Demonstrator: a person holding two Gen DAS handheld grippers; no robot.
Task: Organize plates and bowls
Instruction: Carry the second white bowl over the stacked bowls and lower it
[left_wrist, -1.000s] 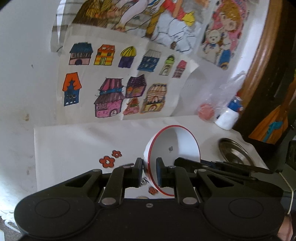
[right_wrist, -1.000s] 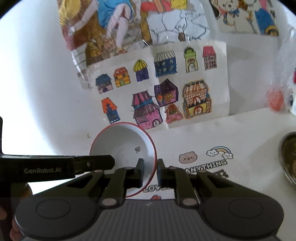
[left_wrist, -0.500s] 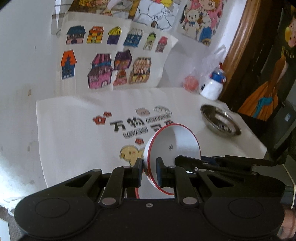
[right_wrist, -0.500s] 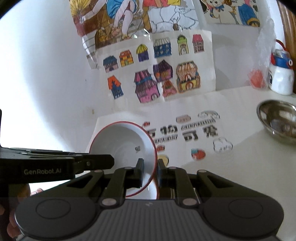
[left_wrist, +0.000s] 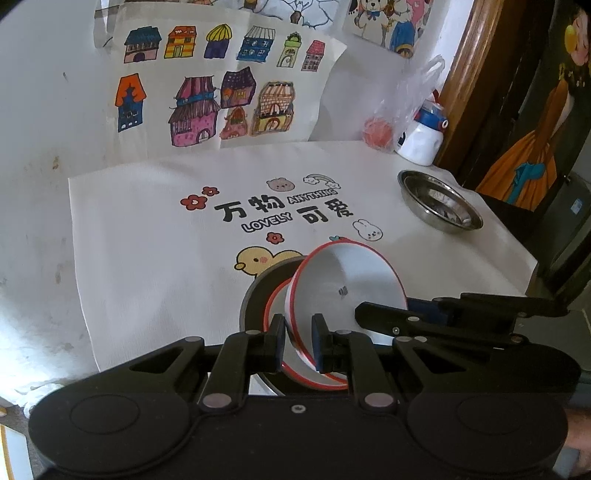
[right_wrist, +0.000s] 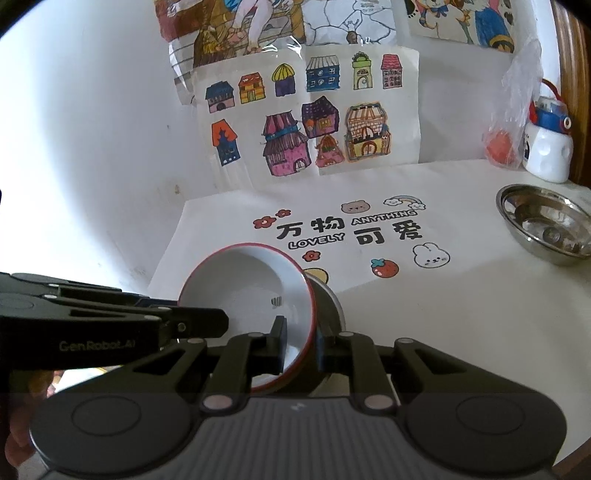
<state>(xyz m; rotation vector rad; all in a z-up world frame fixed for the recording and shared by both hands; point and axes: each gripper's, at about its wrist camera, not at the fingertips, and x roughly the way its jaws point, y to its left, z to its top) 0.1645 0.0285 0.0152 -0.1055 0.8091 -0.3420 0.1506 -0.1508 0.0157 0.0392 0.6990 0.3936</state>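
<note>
Covering most of the table is a white printed cloth (left_wrist: 147, 258), with "ANYTHING" and "LOVELY" in outlined capitals set among four bold black Chinese characters, 万物 and 可爱, plus red flowers, a bear, a rainbow cloud, a rabbit, a strawberry and a yellow duck. On the far wall behind it hangs a coloured drawing of houses (left_wrist: 221, 88), with other cartoon pictures above. At the far right of the cloth sits a steel bowl (left_wrist: 439, 206); farther back, by the wall, stand a white bottle with a blue cap (left_wrist: 423, 138) and a clear plastic bag (left_wrist: 402, 110) holding something red.

Near the front edge lies a dark grey plate (left_wrist: 258, 291). Just above it, tilted on edge, is the white bowl with a red rim (left_wrist: 347, 288), a small dark mark printed on its inside; whether it touches the plate cannot be told.

The left gripper (left_wrist: 298, 341) is clamped on the bowl's near rim, one finger inside and one outside. The right gripper (right_wrist: 300, 345) pinches the opposite rim the same way. In the right wrist view, the left tool's side reads "GenRobot.AI".
</note>
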